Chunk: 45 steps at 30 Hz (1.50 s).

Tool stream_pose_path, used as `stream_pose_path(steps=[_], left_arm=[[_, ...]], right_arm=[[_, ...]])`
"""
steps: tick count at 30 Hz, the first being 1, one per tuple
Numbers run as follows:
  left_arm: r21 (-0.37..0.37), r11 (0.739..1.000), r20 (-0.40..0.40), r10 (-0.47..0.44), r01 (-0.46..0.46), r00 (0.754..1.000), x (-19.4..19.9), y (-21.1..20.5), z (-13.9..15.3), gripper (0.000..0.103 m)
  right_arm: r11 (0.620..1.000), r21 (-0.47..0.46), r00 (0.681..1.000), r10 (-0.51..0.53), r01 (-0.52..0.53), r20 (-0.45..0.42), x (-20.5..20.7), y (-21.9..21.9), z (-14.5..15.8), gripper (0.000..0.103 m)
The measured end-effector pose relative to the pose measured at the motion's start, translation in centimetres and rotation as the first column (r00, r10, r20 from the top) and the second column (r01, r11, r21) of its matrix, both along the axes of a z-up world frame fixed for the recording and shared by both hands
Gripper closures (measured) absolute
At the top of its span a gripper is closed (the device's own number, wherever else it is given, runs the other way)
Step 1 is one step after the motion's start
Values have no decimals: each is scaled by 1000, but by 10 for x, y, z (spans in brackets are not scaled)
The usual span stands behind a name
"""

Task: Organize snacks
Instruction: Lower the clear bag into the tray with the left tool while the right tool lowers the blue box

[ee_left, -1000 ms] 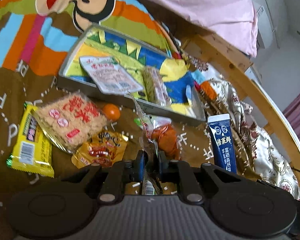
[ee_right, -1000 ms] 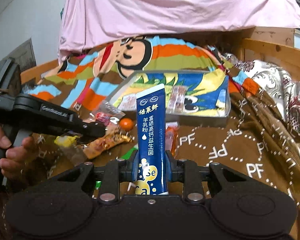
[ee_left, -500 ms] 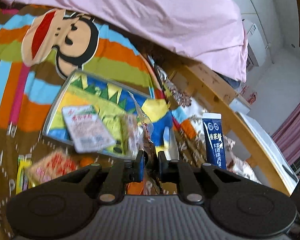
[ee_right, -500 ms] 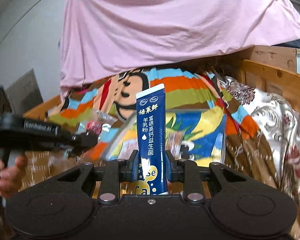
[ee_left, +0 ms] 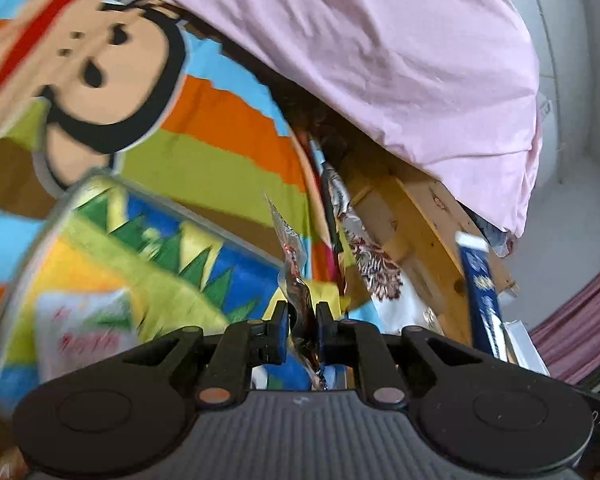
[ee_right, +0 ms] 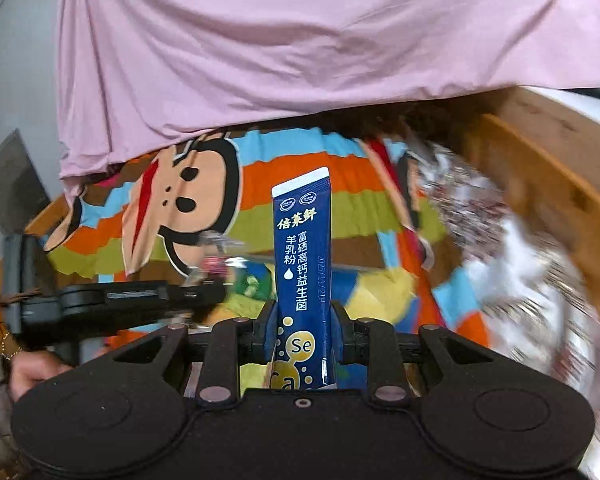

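Sachet (ee_right: 302, 276) navy, upright, white top, clamped by right gripper (ee_right: 302, 338).

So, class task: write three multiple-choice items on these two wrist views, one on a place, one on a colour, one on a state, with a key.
1. Where is the blue sachet?
A. lying in the tray
B. between the right gripper jaws
C. on the floor

2. What colour is the sheet hanging at the back?
A. pink
B. green
C. black

3. How is the left gripper?
A. wide open
B. out of view
C. shut on a clear wrapper

Key: B, the jaws flank the upright sachet; A, pink cloth fills the top; C, the jaws pinch the wrapper.
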<state>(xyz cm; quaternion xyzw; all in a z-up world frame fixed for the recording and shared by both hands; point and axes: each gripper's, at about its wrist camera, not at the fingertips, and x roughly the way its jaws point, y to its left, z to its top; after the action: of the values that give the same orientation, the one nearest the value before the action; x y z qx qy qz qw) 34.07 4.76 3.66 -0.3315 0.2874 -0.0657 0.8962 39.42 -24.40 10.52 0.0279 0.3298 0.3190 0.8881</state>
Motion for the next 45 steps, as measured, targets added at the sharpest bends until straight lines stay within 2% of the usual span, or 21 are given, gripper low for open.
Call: stream_pose_path(steps=[3,8,10,16,19,23,27,30,31,32,33,34,36,38,42,45], left_arm=[[7,1000,-4,-2,2,1000,32,4,-20,89],[50,999,-47,-14,16,999,50,13,-41,89],[80,996,-75,-29,35,997,51,16,-46,89],[181,969,-146,-143,169,979,54,15,-53,89],[199,954,-176,-190,224,966,57,8,-56,89],[200,951,-204,-195,235,960,62,3,-68,89],[210,952,-216,-178,223,960,65,2,-78,87],[230,949,-217,-166,215,962,65,0,-80,77],[232,950,-221,-158,210,962,64,1,-80,70],[235,951,-227,-147,201,963,63,1,-80,66],[239,952,-226,-136,190,965,61,2,-80,62],[242,954,-223,-120,174,967,59,4,-79,53],[246,962,-211,-68,120,975,52,5,-76,42],[230,969,-186,-44,87,982,39,6,-72,26],[254,962,-158,-61,100,986,18,8,-60,17],[274,960,-132,-29,64,991,4,12,-49,15]], right_arm=[[999,12,999,32,-32,27,22,12,-38,74],[1000,13,996,11,-10,-92,51,26,-95,74],[1000,-12,995,26,-28,-93,53,35,-108,74],[998,-58,995,26,-31,-100,52,50,-134,74],[998,-63,992,-1,-7,-125,57,52,-146,74],[997,-72,989,-19,9,-144,59,53,-155,73],[995,-97,988,-27,12,-153,62,58,-160,68],[995,-102,985,-38,21,-167,65,61,-160,65],[994,-108,984,-40,22,-172,66,63,-159,64],[994,-107,984,-42,24,-174,66,64,-157,59],[994,-103,983,-46,28,-175,66,63,-156,49],[994,-100,983,-53,36,-174,64,63,-153,46],[996,-83,985,-49,36,-164,57,60,-148,31],[996,-81,989,-53,42,-136,48,56,-142,23],[996,-84,995,-10,1,-102,34,55,-126,11],[997,-67,997,29,-34,-73,30,58,-111,1]])
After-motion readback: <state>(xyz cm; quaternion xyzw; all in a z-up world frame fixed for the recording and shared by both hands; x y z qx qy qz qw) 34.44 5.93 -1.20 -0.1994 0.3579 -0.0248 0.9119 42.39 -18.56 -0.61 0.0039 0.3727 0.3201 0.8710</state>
